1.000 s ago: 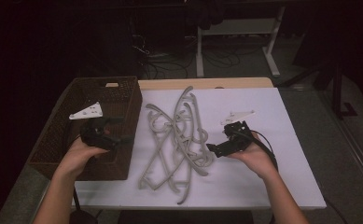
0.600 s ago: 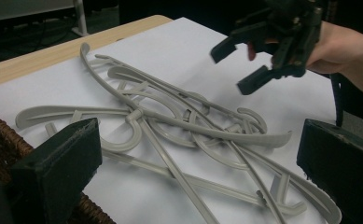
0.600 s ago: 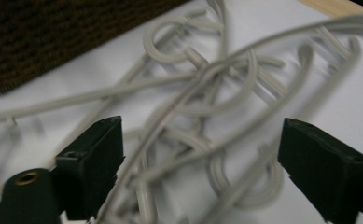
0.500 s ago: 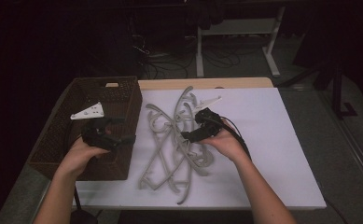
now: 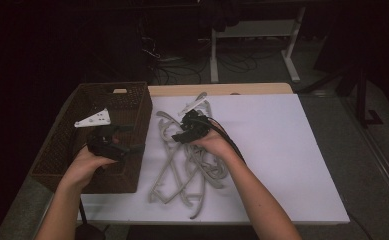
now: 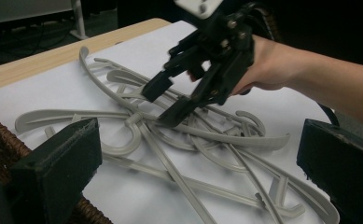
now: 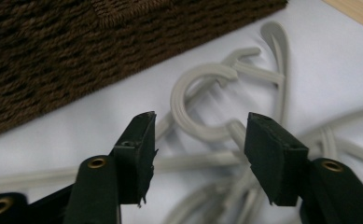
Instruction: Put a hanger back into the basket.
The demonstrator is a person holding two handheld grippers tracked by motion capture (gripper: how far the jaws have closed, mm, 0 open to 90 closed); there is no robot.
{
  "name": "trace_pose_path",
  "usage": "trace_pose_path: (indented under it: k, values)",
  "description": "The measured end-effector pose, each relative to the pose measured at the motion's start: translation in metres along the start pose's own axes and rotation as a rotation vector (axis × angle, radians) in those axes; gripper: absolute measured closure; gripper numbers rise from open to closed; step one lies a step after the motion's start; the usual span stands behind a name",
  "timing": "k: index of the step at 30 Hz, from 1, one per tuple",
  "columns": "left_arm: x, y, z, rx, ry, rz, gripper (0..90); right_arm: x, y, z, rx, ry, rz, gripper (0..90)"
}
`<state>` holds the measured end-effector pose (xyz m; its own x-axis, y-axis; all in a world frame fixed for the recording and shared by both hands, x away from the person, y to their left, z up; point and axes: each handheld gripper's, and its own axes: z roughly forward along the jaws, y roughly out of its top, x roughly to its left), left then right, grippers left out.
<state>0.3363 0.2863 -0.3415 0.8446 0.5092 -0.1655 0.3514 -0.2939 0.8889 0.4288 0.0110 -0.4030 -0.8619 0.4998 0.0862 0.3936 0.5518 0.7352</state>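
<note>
the right claw (image 5: 178,136), just closing, half spread, hovers over a tangle of hangers (image 5: 189,165), uncountable; one basket (image 5: 82,150) at nine o'clock; left claw (image 5: 127,137) spread.

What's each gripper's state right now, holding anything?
Left gripper: open, empty, over the brown woven basket.
Right gripper: open, jaws just been closing around a grey plastic hanger hook, not gripping.

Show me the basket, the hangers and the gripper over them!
basket (image 5: 89,172), high view, on its near wicker wall.
hangers (image 5: 174,172), high view, on one grey arm.
right gripper (image 6: 167,102), left gripper view, between its fingertips.
</note>
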Motion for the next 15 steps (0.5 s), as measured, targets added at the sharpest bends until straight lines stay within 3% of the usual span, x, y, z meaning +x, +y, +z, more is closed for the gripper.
trace_pose_path:
  k: [9,15]
  values:
    - [0.0,0.0,0.0,-0.003,-0.003,-0.001,0.0,0.005,0.014,0.039,0.051,0.043,-0.025,49.9]
    - [0.0,0.0,0.0,-0.003,-0.004,0.0,0.0,0.006,0.017,0.06,0.095,0.035,-0.026,53.5]
